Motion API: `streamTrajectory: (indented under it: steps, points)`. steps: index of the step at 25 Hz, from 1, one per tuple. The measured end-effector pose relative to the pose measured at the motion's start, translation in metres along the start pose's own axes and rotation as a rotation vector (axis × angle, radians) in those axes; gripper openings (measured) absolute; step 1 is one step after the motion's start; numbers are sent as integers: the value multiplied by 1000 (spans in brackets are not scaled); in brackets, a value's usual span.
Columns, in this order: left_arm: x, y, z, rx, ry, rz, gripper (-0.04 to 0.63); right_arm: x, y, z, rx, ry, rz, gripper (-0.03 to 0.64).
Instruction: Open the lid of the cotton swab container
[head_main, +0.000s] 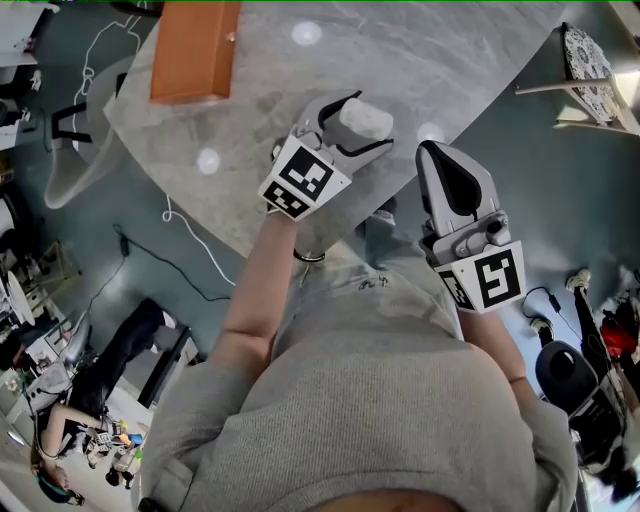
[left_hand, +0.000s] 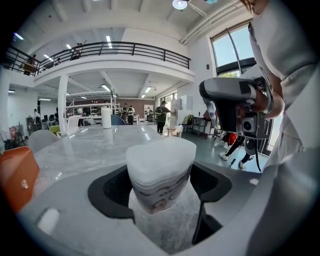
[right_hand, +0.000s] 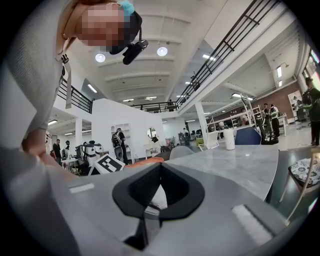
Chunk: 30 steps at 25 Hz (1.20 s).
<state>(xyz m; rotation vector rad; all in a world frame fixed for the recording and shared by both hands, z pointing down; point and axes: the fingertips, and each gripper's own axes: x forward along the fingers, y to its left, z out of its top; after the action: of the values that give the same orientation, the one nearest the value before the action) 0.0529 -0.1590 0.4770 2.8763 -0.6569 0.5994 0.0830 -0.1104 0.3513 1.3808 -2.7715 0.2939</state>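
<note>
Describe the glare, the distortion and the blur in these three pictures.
Head view: lamp reflections make bright spots on the table. Left gripper view: fisheye bends the balcony railing; the container is sharp. Right gripper view: dark corners, bright ceiling lamps.

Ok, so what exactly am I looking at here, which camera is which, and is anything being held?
There is no robot here: a person holds a hand-held gripper in each hand. The head view looks down from a camera on their head. The other two views ride on the grippers and look along the jaws. The left hand-held gripper clamps a white cotton swab container, with its frosted lid on. The right hand-held gripper is shut and empty. On the grey marble table lies an orange case.
</note>
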Motion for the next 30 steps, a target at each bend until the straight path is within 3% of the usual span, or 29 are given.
streamTrajectory:
  steps: [30]
  points:
    - [-54,-24,62,9,-10,54,356,-10,27,16,-21,-25,84,0]
